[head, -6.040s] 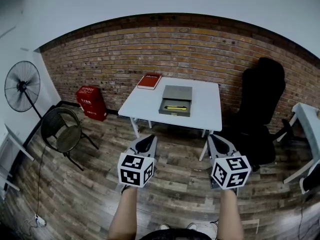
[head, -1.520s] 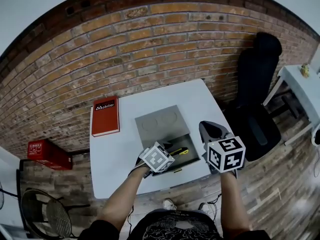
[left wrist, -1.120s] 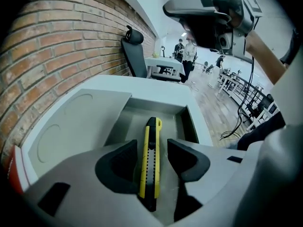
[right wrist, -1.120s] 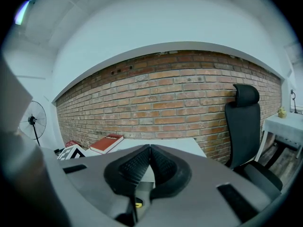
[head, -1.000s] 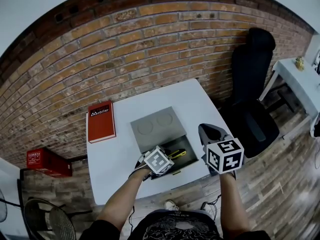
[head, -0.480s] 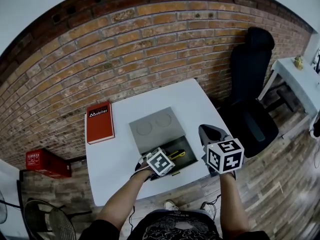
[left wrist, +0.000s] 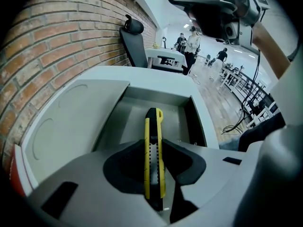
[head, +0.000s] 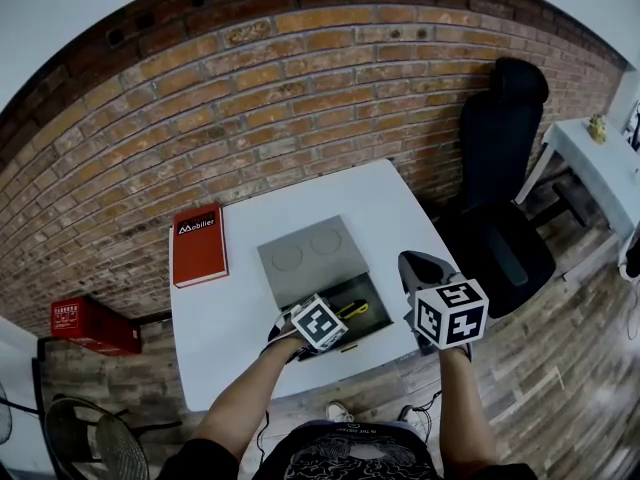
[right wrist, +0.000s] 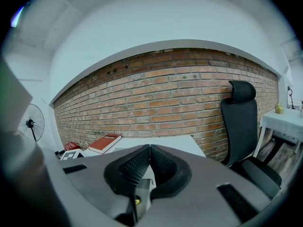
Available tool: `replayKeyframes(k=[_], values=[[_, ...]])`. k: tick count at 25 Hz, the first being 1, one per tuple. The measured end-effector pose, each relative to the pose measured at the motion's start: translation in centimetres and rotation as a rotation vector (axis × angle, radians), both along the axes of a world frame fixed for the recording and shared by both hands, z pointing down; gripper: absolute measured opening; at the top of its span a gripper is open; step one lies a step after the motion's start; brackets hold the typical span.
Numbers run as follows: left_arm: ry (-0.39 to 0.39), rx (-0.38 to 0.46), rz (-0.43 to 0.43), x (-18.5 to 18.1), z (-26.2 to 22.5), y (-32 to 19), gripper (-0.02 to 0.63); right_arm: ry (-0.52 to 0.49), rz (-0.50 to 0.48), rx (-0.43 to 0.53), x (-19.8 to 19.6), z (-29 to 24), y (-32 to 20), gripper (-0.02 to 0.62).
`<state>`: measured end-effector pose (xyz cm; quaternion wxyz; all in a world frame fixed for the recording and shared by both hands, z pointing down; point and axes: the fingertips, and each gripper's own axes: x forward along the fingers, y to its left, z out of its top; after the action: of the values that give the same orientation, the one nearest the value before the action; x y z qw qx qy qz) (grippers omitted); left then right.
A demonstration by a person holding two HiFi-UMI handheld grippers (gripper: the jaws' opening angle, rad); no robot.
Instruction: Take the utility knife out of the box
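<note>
Left claw (left wrist: pixel 154 167): jaws closing on the knife (left wrist: pixel 153 136); pads meet its two long sides, which should stop the handle twisting.
Knife: flat in the open box (left wrist: pixel 142 96), near the table's (head: pixel 225 318) front edge, not yet lifted.
Right claw (right wrist: pixel 149 157): shut, empty, by the table's front right corner, probably to leave the lift path free.

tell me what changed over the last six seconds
The person walked up to the table. The left gripper dropped into the open box, and its fingers are closing on the knife. The right gripper hovers shut beside the box; knife, box and book haven't moved.
</note>
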<state>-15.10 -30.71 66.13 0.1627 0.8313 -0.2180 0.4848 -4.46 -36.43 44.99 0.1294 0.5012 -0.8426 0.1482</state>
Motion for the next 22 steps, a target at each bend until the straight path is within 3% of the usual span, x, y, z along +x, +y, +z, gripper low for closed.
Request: replayKeyframes(k=[9, 13, 22], values=[[0.013, 0.035, -0.057, -0.1, -1.1, -0.4, 0.127, -0.004, -0.015, -0.001, 0.4, -0.2, 0.1, 0.02], [0.017, 0.09, -0.092, -0.3, -2.7, -1.3, 0.127, -0.002, -0.035, 0.001, 0.3, -0.4, 0.2, 0.02], [0.083, 0.152, -0.202, 0.4, -6.4, -1.9, 0.127, 0.0, -0.095, 0.011, 0.8, -1.4, 0.2, 0.02]])
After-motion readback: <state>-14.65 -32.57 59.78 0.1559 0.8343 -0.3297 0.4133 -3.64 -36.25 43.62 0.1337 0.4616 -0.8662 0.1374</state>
